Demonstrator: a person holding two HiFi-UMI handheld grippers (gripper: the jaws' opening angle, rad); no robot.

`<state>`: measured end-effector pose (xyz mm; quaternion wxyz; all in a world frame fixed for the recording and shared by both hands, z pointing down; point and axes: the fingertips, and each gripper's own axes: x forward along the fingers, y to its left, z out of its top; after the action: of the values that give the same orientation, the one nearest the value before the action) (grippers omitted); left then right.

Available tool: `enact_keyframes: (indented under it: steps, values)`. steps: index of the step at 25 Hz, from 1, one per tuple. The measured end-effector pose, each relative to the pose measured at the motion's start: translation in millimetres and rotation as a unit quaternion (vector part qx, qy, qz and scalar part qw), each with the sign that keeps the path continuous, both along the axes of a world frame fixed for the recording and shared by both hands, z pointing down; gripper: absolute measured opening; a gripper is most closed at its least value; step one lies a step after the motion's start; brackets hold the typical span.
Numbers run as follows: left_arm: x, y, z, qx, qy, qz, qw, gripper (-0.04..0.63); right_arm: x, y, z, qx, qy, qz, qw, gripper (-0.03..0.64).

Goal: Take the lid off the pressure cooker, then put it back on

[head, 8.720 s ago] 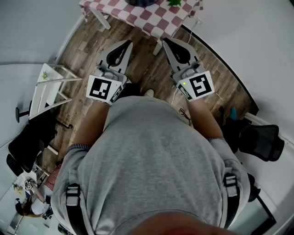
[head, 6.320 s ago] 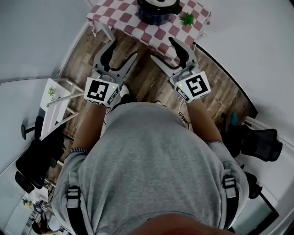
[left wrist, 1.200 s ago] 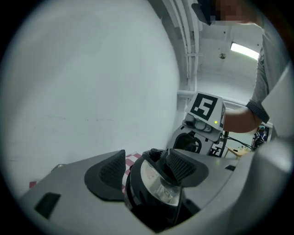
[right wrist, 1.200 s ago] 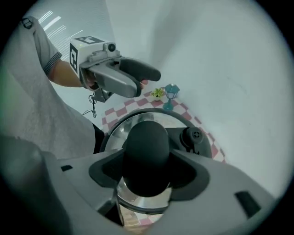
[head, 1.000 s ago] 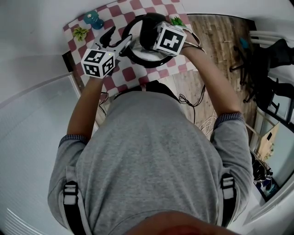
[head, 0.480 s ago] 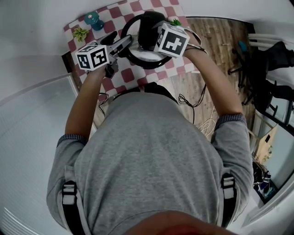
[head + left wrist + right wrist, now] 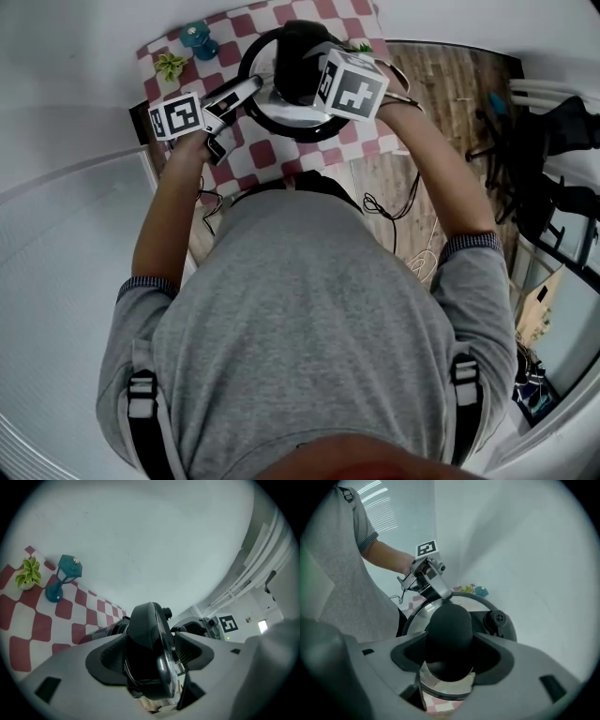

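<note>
Here the right gripper (image 7: pixel 450 657) clamped the lid knob (image 7: pixel 449 623), but the left gripper (image 7: pixel 151 663), jaws just opened, only straddled the side handle (image 7: pixel 144 644), so the cooker (image 7: pixel 267 120) might have turned.

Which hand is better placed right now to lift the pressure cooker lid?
Right. The right gripper grips the lid by its knob from above. The left gripper is side-on; its jaws have just been opening, loose around the rim.
</note>
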<state>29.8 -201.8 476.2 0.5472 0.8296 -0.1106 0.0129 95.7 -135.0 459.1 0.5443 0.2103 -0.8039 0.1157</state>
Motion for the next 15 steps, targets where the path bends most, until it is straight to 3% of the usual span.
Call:
enact_keyframes:
  steps: [4, 6, 15]
  values:
    - [-7.4, 11.0, 1.5, -0.049, 0.035, 0.004, 0.9982, 0.346, -16.0, -4.6, -8.6, 0.016, -0.014, -0.01, 1.0, 0.291]
    - [-13.1, 14.5, 0.3, -0.062, 0.05, -0.002, 0.9968, 0.269, -24.3, -5.2, -8.1, 0.014, -0.013, -0.022, 1.0, 0.291]
    - [-62.3, 17.7, -5.8, -0.089, 0.091, -0.047, 0.9908, 0.233, -66.1, -8.3, -7.3, 0.007, -0.014, -0.071, 0.997, 0.291]
